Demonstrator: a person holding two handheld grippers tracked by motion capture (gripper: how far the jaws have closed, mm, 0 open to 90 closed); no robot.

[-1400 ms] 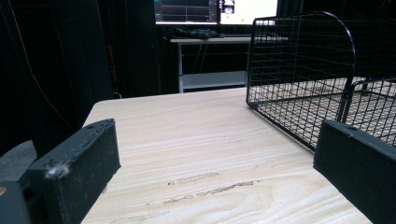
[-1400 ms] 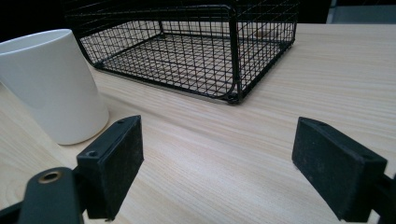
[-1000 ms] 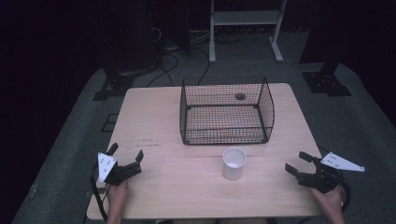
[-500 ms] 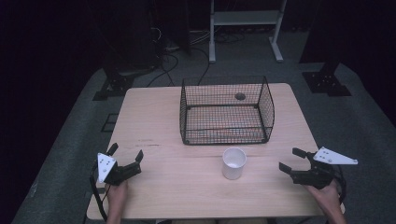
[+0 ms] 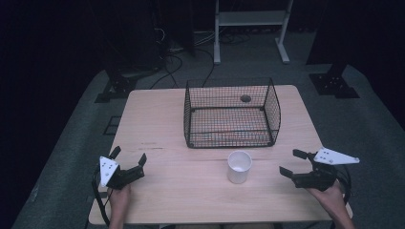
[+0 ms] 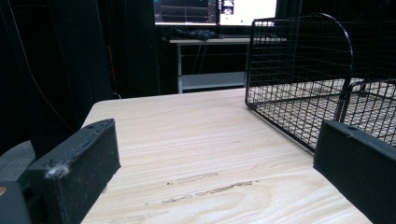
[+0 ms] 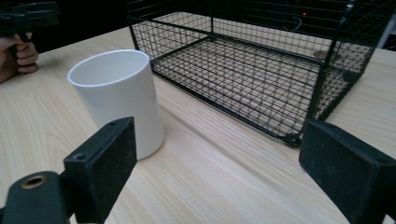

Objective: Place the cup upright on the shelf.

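Since the earlier high view the right tool has shifted in from the bench's right edge toward the cup, and its jaws have just been opening with nothing between them; the left tool and everything on the bench lie as before.

Left tool: held low over the bench near its front left corner, jaws spread wide and empty, aimed toward the far side. In the left gripper view, bare wood runs ahead between the jaws; the wire basket's near corner sits ahead and off to that tool's right, well apart.

White cup: upright, mouth up, on the bench well to the right of the left tool and near the right tool's tips, not touching them. In the right gripper view the cup stands just beyond that tool's left jaw, outside the gap.

Wire basket: beyond the cup, just behind it, open top.

Right tool: jaws parted, holding nothing, pointed leftward at the cup; the hand grips it from the near edge.
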